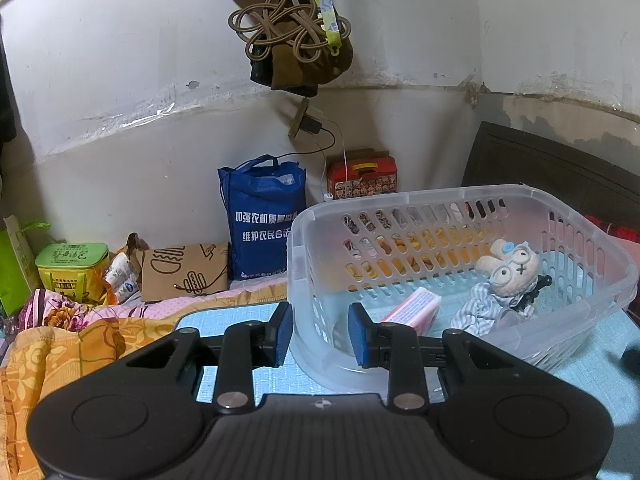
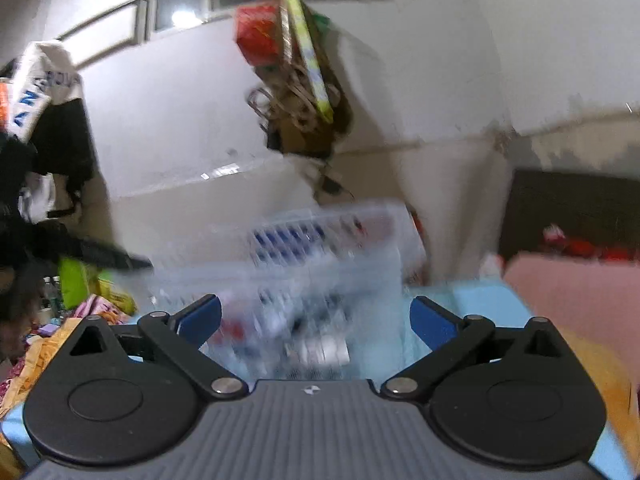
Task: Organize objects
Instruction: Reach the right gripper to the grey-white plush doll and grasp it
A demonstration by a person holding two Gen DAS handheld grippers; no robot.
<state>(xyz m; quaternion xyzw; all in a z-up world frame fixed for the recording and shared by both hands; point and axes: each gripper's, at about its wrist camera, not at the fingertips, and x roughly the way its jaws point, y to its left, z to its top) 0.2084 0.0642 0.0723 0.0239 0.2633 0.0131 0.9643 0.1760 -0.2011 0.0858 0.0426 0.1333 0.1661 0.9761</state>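
Observation:
A clear plastic basket [image 1: 592, 236] stands on a light blue mat [image 1: 224, 320]. Inside it lie a beige plush rabbit with glasses [image 1: 510, 266] and a pink box [image 1: 412, 308]. My left gripper [image 1: 320, 334] has its blue pads on either side of the basket's near left wall, one pad outside and one inside, partly closed; whether they press the wall I cannot tell. In the right wrist view the basket [image 2: 320, 248] is blurred by motion, and my right gripper [image 2: 316, 320] is wide open and empty in front of it.
A blue tote bag [image 1: 262, 220], a brown paper bag [image 1: 180, 272], a green tin [image 1: 72, 266] and a red box [image 1: 362, 178] line the wall. An orange floral blanket [image 1: 60, 356] lies left. A dark headboard [image 1: 560, 172] stands right. Ropes [image 1: 288, 28] hang above.

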